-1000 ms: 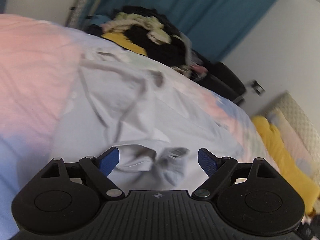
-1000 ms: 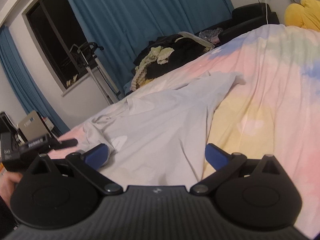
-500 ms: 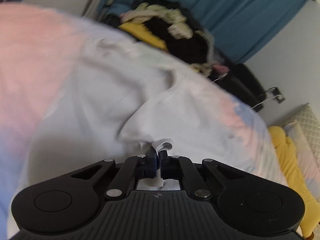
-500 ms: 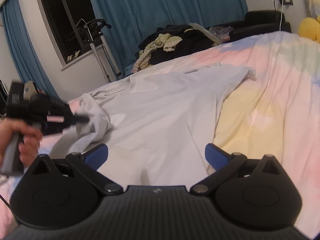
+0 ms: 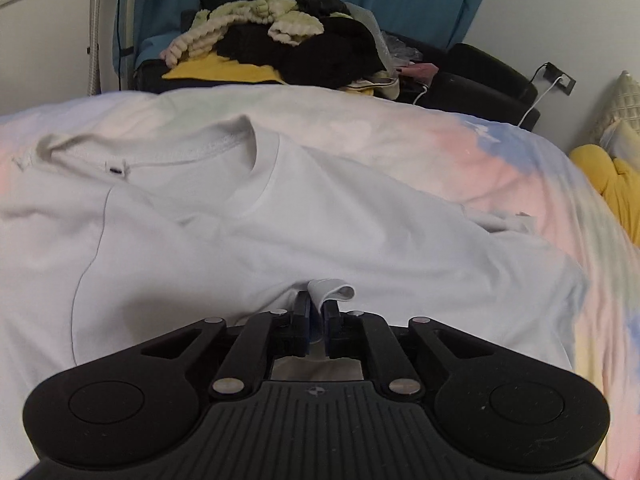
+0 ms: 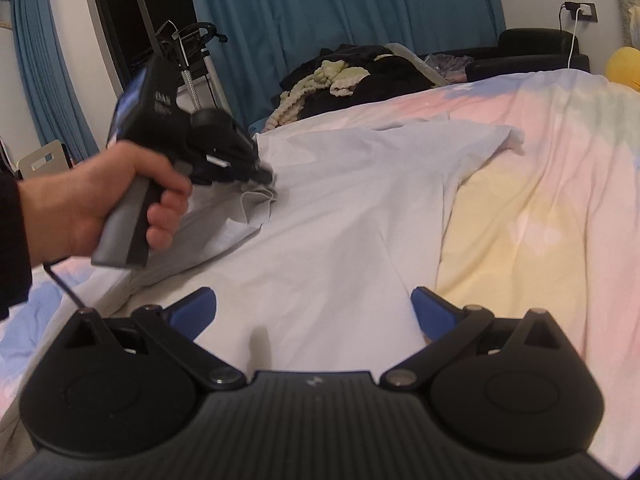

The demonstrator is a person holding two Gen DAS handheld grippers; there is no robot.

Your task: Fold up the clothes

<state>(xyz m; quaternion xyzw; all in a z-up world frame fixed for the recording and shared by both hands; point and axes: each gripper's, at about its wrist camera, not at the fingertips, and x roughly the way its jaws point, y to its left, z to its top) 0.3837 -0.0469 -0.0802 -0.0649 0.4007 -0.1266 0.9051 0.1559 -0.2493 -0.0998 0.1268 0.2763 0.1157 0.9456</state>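
Observation:
A white T-shirt (image 5: 320, 208) lies spread on a pastel bedcover (image 5: 500, 152), neck hole towards the far side. My left gripper (image 5: 316, 312) pinches a small fold of its fabric between the blue pads, and the jaws are opening slightly. In the right wrist view a hand (image 6: 100, 192) holds the left gripper (image 6: 268, 178) above the T-shirt (image 6: 352, 208), with a bunched sleeve hanging from its tip and folded over the body. My right gripper (image 6: 314, 308) stands open low over the shirt's near part, its pads apart and gripping nothing.
A pile of dark, cream and yellow clothes (image 5: 280, 40) sits beyond the bed's far edge, before blue curtains (image 6: 340, 8). A yellow plush (image 5: 616, 184) lies at the right. The bedcover (image 6: 540, 184) stretches to the right of the shirt.
My left gripper shut on the bunched sleeve and carried it across over the shirt's body. The right gripper stayed open and sank a little.

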